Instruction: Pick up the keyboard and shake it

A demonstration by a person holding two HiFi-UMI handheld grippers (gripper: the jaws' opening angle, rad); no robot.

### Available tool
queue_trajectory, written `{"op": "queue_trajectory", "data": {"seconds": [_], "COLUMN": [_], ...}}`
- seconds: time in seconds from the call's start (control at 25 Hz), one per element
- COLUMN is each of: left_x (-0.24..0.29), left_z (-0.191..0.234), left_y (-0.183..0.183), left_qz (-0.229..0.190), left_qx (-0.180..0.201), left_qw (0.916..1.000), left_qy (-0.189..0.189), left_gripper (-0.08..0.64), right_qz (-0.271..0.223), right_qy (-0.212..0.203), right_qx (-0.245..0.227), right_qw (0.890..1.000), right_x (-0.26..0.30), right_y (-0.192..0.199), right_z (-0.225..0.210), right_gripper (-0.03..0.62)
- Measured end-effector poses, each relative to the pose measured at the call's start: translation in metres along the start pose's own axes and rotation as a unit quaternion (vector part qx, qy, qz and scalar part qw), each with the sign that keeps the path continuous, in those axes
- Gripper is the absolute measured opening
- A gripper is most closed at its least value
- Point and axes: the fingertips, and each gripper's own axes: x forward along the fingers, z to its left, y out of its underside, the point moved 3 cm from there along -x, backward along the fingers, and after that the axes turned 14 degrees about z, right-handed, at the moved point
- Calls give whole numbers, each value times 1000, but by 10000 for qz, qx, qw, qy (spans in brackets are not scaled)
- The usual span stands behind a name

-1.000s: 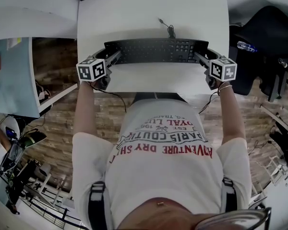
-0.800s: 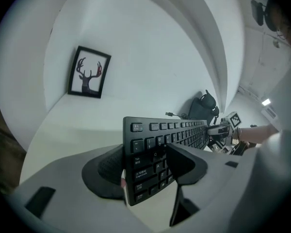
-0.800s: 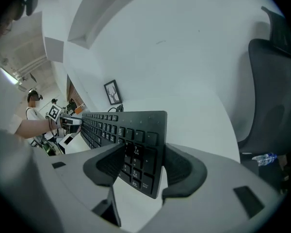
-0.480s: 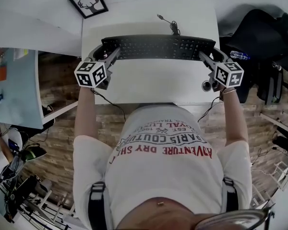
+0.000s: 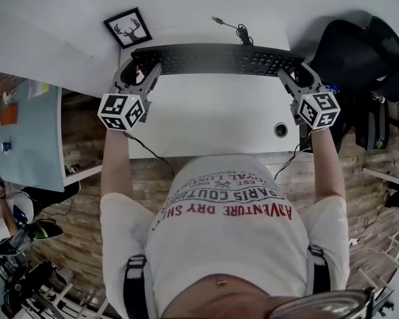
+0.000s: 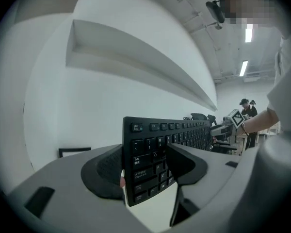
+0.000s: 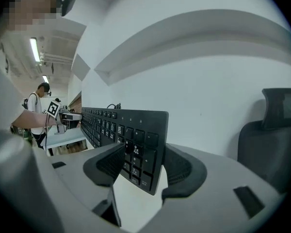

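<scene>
A long black keyboard (image 5: 216, 60) hangs in the air above the white desk (image 5: 213, 121), carried by its two short ends. My left gripper (image 5: 141, 70) is shut on its left end, my right gripper (image 5: 291, 73) on its right end. In the left gripper view the keyboard (image 6: 157, 147) stands on edge between the dark pads, keys facing the right-hand pad, with my left gripper (image 6: 145, 166) clamped across it. In the right gripper view the number-pad end of the keyboard (image 7: 136, 140) sits between the pads of my right gripper (image 7: 143, 166). Its cable (image 5: 236, 30) trails off the far edge.
A framed deer picture (image 5: 128, 27) leans at the back left of the desk. A round cable hole (image 5: 280, 129) sits near the desk's front right. A black office chair (image 5: 359, 52) stands to the right. A white wall shelf (image 6: 136, 57) juts out behind the desk.
Both grippers have risen with the keyboard, lifting it off the desk and farther from my body. The keyboard has tipped from flat toward standing on its edge.
</scene>
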Motion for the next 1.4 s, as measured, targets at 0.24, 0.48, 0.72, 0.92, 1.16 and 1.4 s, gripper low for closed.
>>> {"op": "queue_trajectory", "data": {"seconds": [0.24,0.48,0.72,0.92,1.16,1.4], "left_x": [-29,-58,-80,-90,-92,-88], "left_z": [-11,-27,-39,-48,-55,-57], "left_y": [-61,-91,-100,-100,-97,-107], "left_qz": [-752,-1536,-1980,-2220,-2274,-2125], "left_qx": [676,1174,1593,1757,1901,1828], "left_qw": [9946,9803,9661,9578,9536,9586], "left_qy": [-222,-402,-453,-501,-524,-495], "left_gripper": [276,276,273,273,275,276], "right_qz": [-710,-1404,-1944,-2237,-2661,-1773], "right_qy": [439,826,1436,1787,2140,1605], "right_qx": [-533,-1051,-1693,-2115,-2097,-1651], "right_qw": [9951,9810,9555,9345,9162,9569], "right_x": [-30,-61,-87,-105,-118,-111], "right_y": [-42,-70,-89,-98,-106,-87], "right_z": [3,7,17,24,35,21], "right_gripper": [258,256,253,250,249,249]}}
